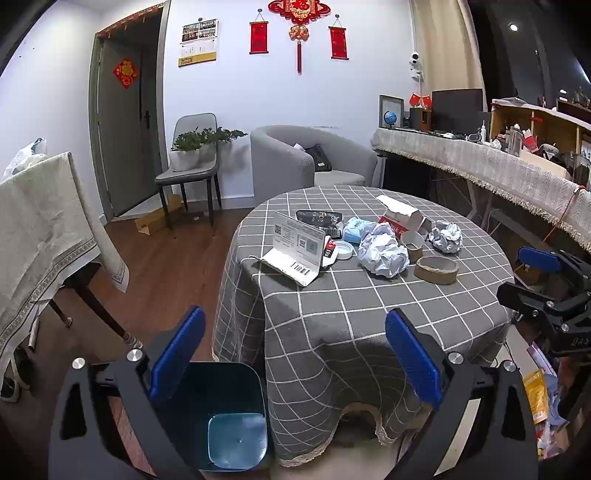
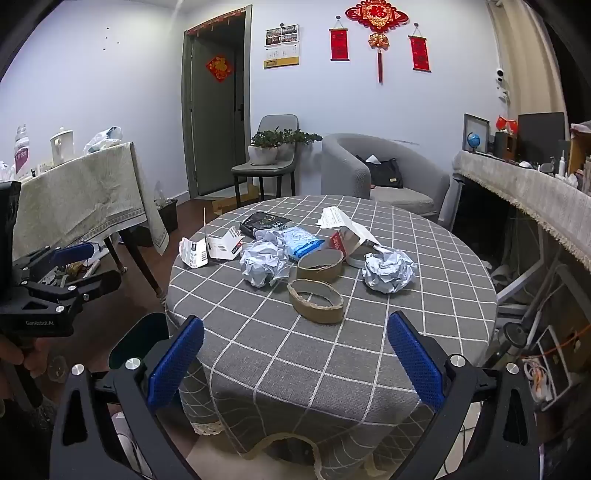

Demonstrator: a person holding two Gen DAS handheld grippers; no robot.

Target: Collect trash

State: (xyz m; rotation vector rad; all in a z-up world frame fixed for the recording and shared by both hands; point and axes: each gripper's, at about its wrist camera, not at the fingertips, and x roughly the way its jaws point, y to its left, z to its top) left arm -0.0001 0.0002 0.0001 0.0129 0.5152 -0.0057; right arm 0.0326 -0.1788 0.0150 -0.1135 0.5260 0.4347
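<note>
Claws: left, right spread, empty | crumpled paper ball | cardboard ring

— Where are we?
— A home living room, we think: beyond our fingers stand a grey armchair, a potted plant on a chair, and red knot decorations beside a wall calendar and a door.

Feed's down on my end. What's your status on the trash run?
Left tongs and right tongs open, empty, short of the table. Trash heaped on the checked tablecloth; cardboard ring nearest. Bin on the floor, lower left. Nothing blocking.
</note>
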